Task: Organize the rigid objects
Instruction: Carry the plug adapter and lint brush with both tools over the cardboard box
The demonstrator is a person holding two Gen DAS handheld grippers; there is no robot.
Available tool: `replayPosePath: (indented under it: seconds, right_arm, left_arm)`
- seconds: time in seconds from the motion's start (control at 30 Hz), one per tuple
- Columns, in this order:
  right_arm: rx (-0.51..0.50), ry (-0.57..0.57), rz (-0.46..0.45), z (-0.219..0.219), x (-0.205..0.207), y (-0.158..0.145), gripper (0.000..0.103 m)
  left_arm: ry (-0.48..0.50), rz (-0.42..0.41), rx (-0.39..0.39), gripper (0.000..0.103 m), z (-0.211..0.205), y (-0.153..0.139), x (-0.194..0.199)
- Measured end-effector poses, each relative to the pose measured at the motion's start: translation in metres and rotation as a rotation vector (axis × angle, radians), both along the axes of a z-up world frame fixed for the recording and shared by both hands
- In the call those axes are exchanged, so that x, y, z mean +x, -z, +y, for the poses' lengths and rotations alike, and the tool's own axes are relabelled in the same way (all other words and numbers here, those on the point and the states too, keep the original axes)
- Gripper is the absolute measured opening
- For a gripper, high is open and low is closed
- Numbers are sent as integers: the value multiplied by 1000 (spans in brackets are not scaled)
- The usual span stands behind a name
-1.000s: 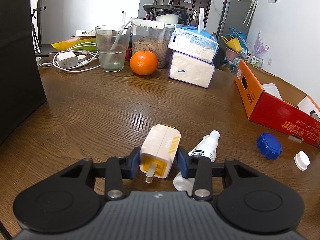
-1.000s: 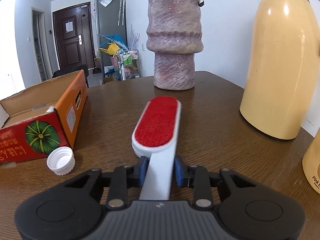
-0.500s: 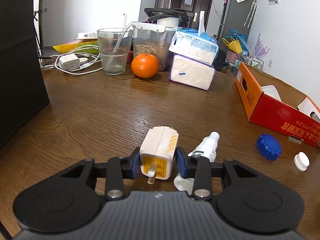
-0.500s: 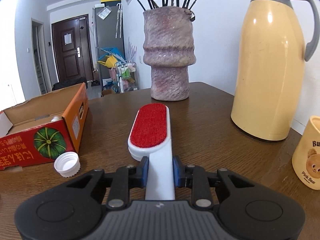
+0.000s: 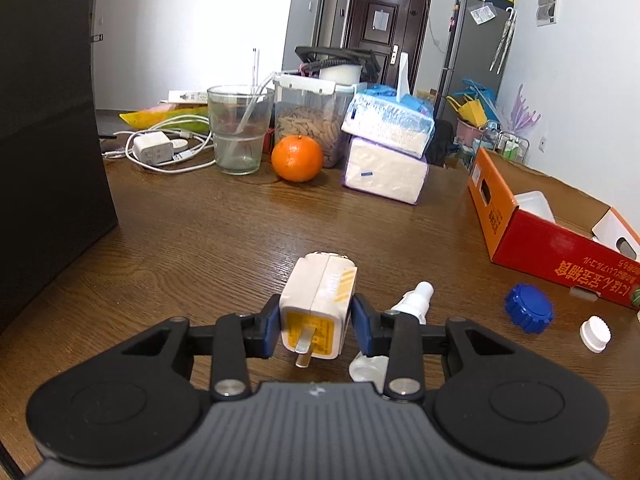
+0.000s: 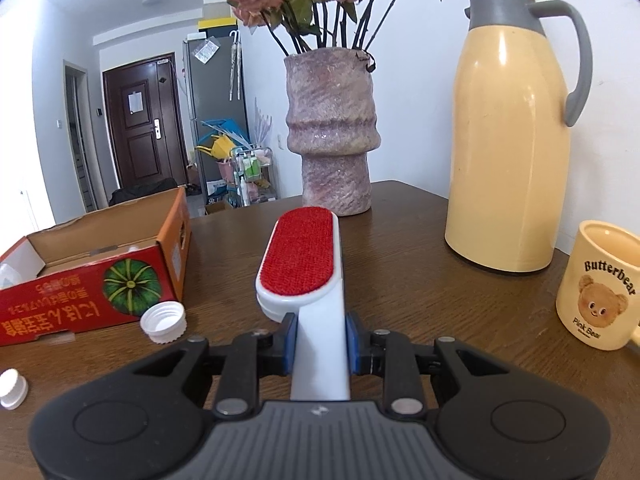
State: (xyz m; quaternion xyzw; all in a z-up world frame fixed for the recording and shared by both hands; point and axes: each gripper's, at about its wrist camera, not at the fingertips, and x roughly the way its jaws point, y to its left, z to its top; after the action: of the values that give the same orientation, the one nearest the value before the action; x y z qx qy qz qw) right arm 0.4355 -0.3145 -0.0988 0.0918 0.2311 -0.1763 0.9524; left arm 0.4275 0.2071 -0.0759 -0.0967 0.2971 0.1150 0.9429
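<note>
Gripping: left fingers (image 5: 316, 320) pinch charger (image 5: 320, 304) (prongs rearward); right fingers (image 6: 320, 336) clamp lint brush (image 6: 308, 268).

A vase of dried roses (image 6: 331, 132) stands beside a cream thermos (image 6: 508, 152) and a bear mug (image 6: 600, 284).

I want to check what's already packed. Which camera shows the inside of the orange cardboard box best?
The left wrist view: it looks into the orange cardboard box from above its open top, showing white items inside. The right wrist view shows mostly its printed side and a shallow glimpse inside.
</note>
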Motion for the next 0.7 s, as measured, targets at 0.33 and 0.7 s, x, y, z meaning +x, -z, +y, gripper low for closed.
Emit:
replayPosePath:
  seconds: [0.33,0.7]
  right_arm:
    - [-5,-28,-33,17,-27,-6,24]
    - [-3,-72,-76,38,-54,-12,24]
  left_arm:
    - [-2,-41,11,37,-12,-11,-19]
    - [-5,-90,12,37,-33,-20,-42]
